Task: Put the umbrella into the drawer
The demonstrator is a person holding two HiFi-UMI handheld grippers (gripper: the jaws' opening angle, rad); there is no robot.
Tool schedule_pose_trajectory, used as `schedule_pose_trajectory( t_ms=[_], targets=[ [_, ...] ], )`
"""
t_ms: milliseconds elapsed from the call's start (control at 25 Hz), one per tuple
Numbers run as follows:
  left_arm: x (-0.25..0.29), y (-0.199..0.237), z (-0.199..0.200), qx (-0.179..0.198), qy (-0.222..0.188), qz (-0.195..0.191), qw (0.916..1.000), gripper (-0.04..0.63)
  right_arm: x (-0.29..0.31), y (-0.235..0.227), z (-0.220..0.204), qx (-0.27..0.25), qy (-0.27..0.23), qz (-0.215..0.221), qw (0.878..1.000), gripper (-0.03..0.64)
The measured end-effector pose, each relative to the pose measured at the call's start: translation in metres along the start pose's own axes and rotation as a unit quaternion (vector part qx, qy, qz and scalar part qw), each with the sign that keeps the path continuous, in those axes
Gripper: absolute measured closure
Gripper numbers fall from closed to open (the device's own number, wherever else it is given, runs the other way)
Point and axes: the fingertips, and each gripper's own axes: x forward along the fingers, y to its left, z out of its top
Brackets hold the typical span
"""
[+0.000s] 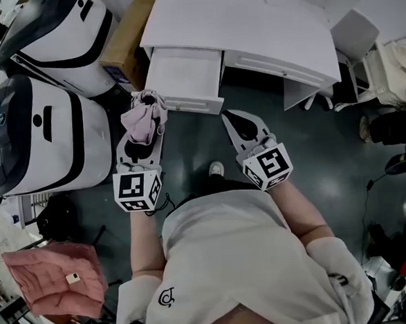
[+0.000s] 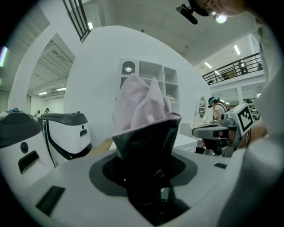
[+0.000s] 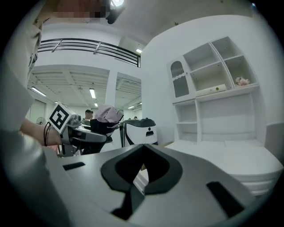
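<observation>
The folded pink umbrella (image 1: 143, 113) (image 2: 141, 108) stands clamped between the jaws of the left gripper (image 1: 143, 131) (image 2: 146, 153), its dark lower part sunk into the grip and its bunched cloth rising out past the fingertips. It is carried over the dark floor (image 1: 188, 141), just beside the front left corner of the drawer (image 1: 187, 105). The drawer is pulled out from the white desk (image 1: 248, 16) and shows only its pale bottom, while the right gripper (image 1: 230, 118) (image 3: 142, 150) hangs near its front right corner, jaws pressed together on nothing.
</observation>
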Motion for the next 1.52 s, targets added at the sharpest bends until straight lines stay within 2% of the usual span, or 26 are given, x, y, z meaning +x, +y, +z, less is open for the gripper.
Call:
schedule_pose_trajectory(
  t_ms=[280, 440, 600, 720, 920, 1080, 1280, 1520],
  targets=[
    [0.076, -0.003, 0.011, 0.029, 0.030, -0.032, 0.9986, 0.370, 0.031, -0.054, 0.003, 0.009, 0.000, -0.006, 1.000, 0.611],
    [0.119, 0.005, 0.012, 0.033, 0.044, -0.066, 0.9963, 0.370, 0.048, -0.080, -0.005, 0.020, 0.012, -0.023, 0.999, 0.611],
    [0.165, 0.017, 0.011, 0.070, 0.058, -0.103, 0.9905, 0.370, 0.073, -0.104, -0.007, 0.027, 0.015, -0.047, 0.998, 0.611],
    [0.201, 0.024, 0.007, 0.093, 0.073, -0.146, 0.9822, 0.370, 0.093, -0.121, -0.006, 0.034, 0.006, -0.079, 0.996, 0.611],
    [0.258, 0.039, -0.007, 0.132, 0.100, -0.232, 0.9586, 0.370, 0.124, -0.148, -0.017, 0.055, -0.004, -0.143, 0.988, 0.611],
    [0.302, 0.049, -0.042, 0.152, 0.133, -0.292, 0.9349, 0.370, 0.147, -0.173, -0.033, 0.066, -0.001, -0.194, 0.979, 0.611],
    [0.334, 0.039, -0.105, 0.168, 0.208, -0.368, 0.8908, 0.370, 0.146, -0.191, -0.053, 0.075, 0.021, -0.267, 0.960, 0.611],
    [0.370, 0.030, -0.184, 0.181, 0.290, -0.411, 0.8451, 0.368, 0.159, -0.209, -0.082, 0.091, 0.045, -0.302, 0.948, 0.611]
  ],
)
